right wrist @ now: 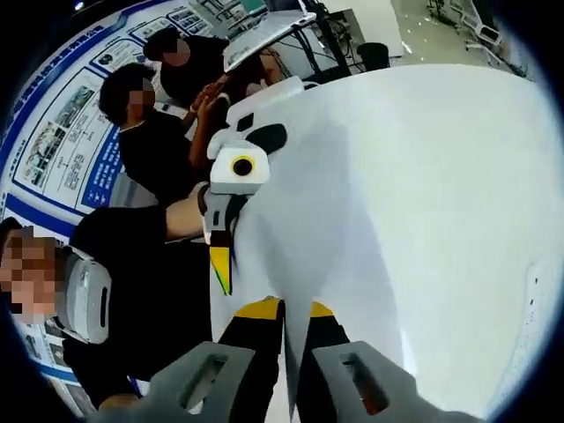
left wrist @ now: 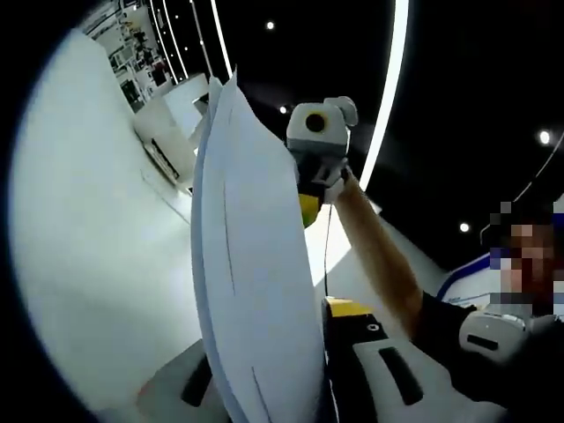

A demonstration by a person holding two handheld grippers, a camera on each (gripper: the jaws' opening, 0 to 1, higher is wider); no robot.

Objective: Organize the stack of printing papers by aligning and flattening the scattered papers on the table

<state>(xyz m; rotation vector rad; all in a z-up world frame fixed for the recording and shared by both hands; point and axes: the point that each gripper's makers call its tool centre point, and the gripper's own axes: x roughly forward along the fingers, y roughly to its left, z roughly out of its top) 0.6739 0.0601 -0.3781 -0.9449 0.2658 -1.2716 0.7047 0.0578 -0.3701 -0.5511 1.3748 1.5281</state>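
Paper stack stood on edge, pinched by both grippers.
Left gripper and right gripper were each clamped tight on it from opposite edges, white counter beyond.

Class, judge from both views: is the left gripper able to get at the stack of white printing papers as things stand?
Probably yes: the left gripper already has the stack of white printing papers standing edge-on between its jaws, with the right gripper clamped on another edge.

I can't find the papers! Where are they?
The stack of papers is held up off the white table, clamped between the left gripper and right gripper, in both views' centres.
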